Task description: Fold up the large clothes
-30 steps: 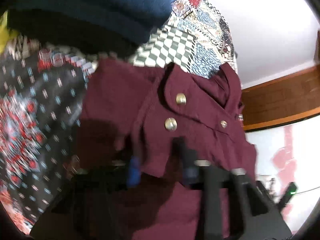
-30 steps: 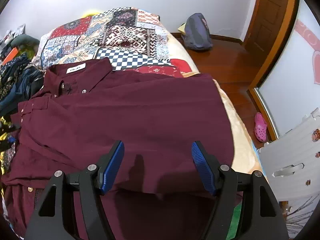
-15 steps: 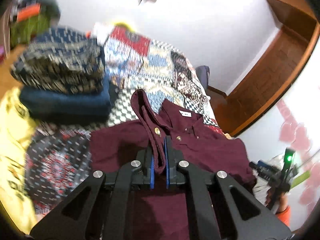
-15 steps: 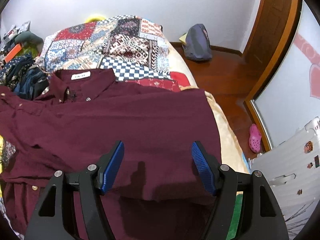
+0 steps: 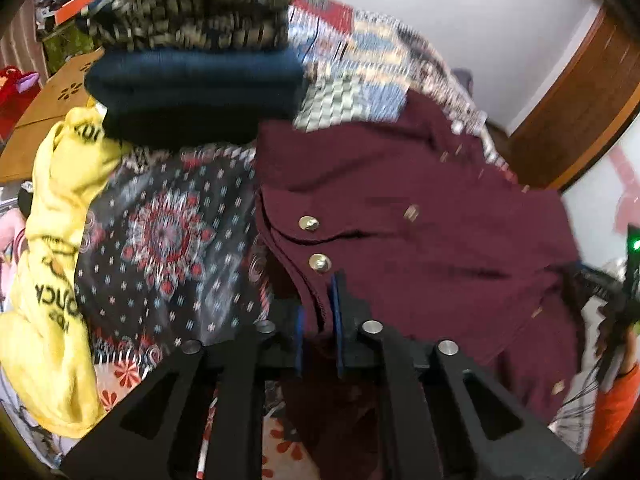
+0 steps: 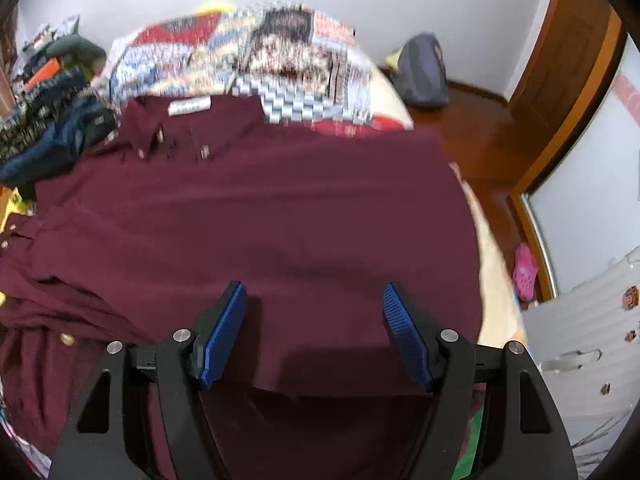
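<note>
A large maroon button shirt (image 6: pixel 256 220) lies spread on the bed, collar and white label (image 6: pixel 189 105) at the far side. In the left wrist view the shirt (image 5: pixel 420 220) shows its cuff with metal buttons (image 5: pixel 319 262). My left gripper (image 5: pixel 318 320) is shut on the cuff's edge, low over the bed. My right gripper (image 6: pixel 314 320) is open and empty, hovering just above the shirt's near part.
A stack of folded clothes (image 5: pixel 192 80) sits at the far left on the patterned bedspread (image 5: pixel 168 232). A yellow garment (image 5: pixel 56 264) lies at the left edge. A backpack (image 6: pixel 424 68) and pink shoe (image 6: pixel 524 272) lie on the floor to the right.
My left gripper, holding the sleeve cuff, has come down from a raised position toward the bed. My right gripper has stayed open and shifted slightly over the shirt.
</note>
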A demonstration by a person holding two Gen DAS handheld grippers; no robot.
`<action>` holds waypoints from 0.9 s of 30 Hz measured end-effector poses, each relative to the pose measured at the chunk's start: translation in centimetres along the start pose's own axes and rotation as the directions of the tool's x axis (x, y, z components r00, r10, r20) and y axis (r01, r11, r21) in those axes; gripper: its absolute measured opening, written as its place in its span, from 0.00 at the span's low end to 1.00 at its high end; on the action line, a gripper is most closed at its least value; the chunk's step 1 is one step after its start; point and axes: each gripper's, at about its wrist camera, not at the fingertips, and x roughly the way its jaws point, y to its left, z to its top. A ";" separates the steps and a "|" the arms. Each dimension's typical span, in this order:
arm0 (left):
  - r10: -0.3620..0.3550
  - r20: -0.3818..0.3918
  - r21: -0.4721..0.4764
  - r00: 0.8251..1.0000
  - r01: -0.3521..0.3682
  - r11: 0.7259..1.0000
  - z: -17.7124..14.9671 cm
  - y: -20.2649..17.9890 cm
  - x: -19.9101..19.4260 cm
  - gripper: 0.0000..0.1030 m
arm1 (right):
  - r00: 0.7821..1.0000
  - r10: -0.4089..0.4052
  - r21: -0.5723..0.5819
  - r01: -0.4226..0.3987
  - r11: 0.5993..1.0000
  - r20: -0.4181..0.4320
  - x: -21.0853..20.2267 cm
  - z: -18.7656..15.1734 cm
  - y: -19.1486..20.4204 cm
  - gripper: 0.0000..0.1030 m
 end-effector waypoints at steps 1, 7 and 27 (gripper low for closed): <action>0.024 -0.012 0.018 1.000 -0.024 1.000 -0.5 -0.1 0.6 0.16 | 1.000 0.004 0.003 -0.003 1.000 -0.017 0.5 -0.3 0.0 0.65; 0.144 -0.004 0.086 0.990 -0.143 0.986 -1.3 -0.9 0.5 0.28 | 0.999 0.015 0.023 -0.014 1.000 -0.038 0.8 -1.1 -0.3 0.65; 0.128 0.037 0.084 0.991 -0.130 0.988 -4.7 -1.4 -5.3 0.62 | 0.992 -0.095 0.013 0.095 0.995 0.088 -5.6 -3.6 -5.8 0.65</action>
